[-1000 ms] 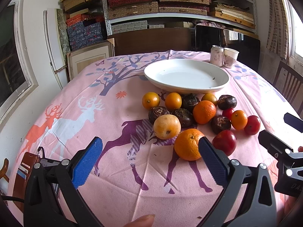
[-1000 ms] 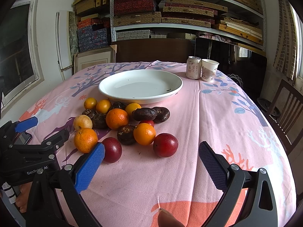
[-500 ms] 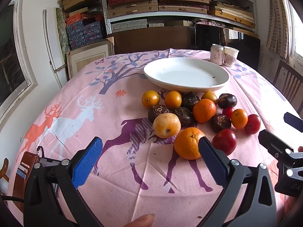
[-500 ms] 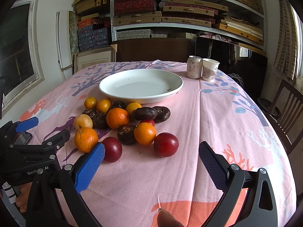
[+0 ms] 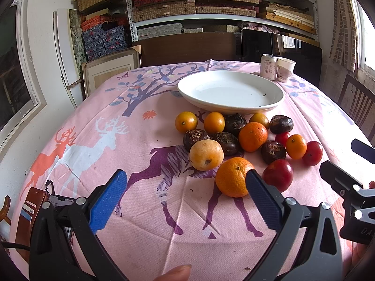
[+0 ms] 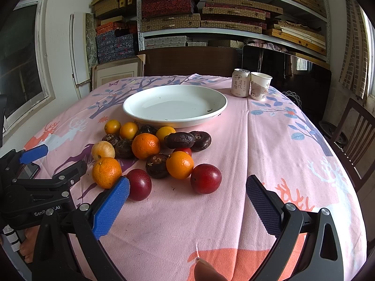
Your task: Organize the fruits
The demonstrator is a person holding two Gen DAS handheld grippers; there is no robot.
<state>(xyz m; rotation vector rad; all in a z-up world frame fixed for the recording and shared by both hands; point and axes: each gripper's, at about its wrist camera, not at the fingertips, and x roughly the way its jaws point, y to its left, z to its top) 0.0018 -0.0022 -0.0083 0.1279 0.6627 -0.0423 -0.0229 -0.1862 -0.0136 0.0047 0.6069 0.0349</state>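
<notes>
Left wrist view: plate [image 5: 230,90] upper centre, bare; fruits [image 5: 243,140] clustered mid-frame on cloth [image 5: 98,140]. Left gripper [image 5: 185,194] wide, holding nothing; right gripper [image 6: 187,197] likewise. Seemingly nothing sorted yet.

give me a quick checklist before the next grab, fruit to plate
1. Left tongs open with nothing between them: ok.
2. Right tongs open with nothing between them: ok.
3. Wide white ceramic plate has room, only a few dark specks inside: ok.
4. Nearest target for the left, the large round orange mandarin, lies loose on the cloth, partly behind the tongs' right pad: ok.
5. Nearest target for the right, the dark red round plum, sits apart from its neighbours: ok.
6. White drink can and paper cup stand beyond the plate, off the path: ok.
</notes>
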